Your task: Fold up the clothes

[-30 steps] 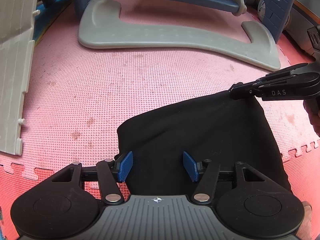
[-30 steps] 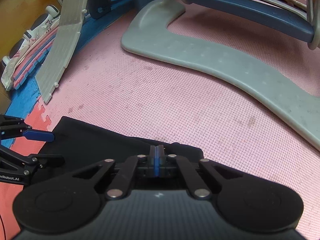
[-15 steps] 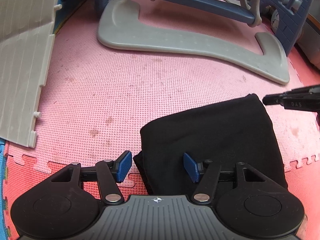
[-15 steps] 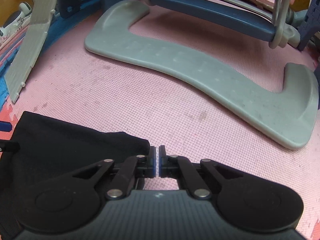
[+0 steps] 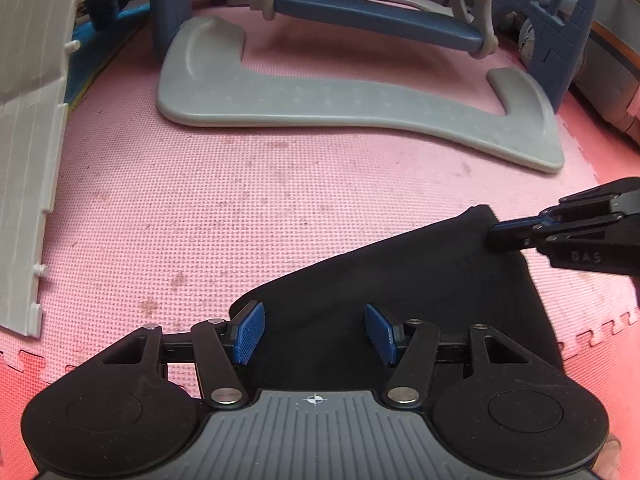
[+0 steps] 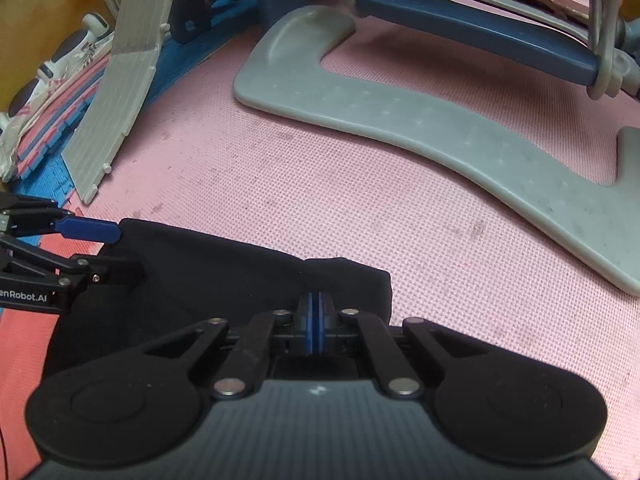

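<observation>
A black garment [image 5: 400, 280] lies folded on the pink foam mat [image 5: 240, 208]. My left gripper [image 5: 316, 336] is open, its blue pads either side of the garment's near left part, holding nothing. My right gripper [image 6: 315, 312] is shut on the garment's far right corner [image 6: 344, 276]; in the left wrist view its fingertips [image 5: 500, 236] pinch that corner. In the right wrist view the left gripper's open fingers [image 6: 88, 230] sit at the garment's left edge [image 6: 132, 240].
A grey curved plastic base [image 5: 340, 100] of a blue and grey play frame [image 5: 380, 8] lies beyond the garment. A white ribbed panel [image 5: 24, 120] stands at the left. Red mat tiles [image 5: 24, 380] border the pink one. Stacked mats [image 6: 52, 112] lie far left.
My right gripper had opened and drawn off the garment half a second ago; now it is shut on the far right corner again. The left gripper stays open.
</observation>
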Demonstrator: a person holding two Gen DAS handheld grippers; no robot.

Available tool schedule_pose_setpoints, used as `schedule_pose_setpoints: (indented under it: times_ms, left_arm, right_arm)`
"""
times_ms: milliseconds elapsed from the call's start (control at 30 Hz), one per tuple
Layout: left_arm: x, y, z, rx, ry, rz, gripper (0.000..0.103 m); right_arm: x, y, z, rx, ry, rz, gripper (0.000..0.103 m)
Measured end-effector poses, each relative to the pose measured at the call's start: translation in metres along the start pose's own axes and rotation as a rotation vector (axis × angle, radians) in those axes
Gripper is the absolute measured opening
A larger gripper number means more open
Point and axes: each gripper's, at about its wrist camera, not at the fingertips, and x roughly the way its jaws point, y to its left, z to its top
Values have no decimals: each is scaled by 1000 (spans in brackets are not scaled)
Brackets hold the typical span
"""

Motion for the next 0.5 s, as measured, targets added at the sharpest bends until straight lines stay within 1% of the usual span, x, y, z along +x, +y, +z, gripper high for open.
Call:
schedule_pose_setpoints:
  times_ms: [67, 133, 267, 300, 400, 500]
  left_arm:
    - [-5, -3, -3, 15, 4, -5, 61]
    - [-9, -6, -6, 29, 8, -11, 63]
    - [-18, -12, -11, 59, 17, -21, 64]
    - [-21, -13, -13, 66, 19, -24, 64]
    - [-28, -18, -17, 88, 25, -32, 62]
    - [-35, -22, -21, 110, 31, -40, 62]
  right_arm:
    - [1, -6, 1, 15, 1, 15, 2]
    - [-3, -11, 0, 32, 3, 8, 2]
    - [-15, -11, -6, 33, 17, -77, 2]
    - [-19, -11, -10, 42, 21, -74, 2]
    - [-34, -8, -22, 65, 33, -1, 3]
    - [-42, 12, -40, 19, 69, 84, 2]
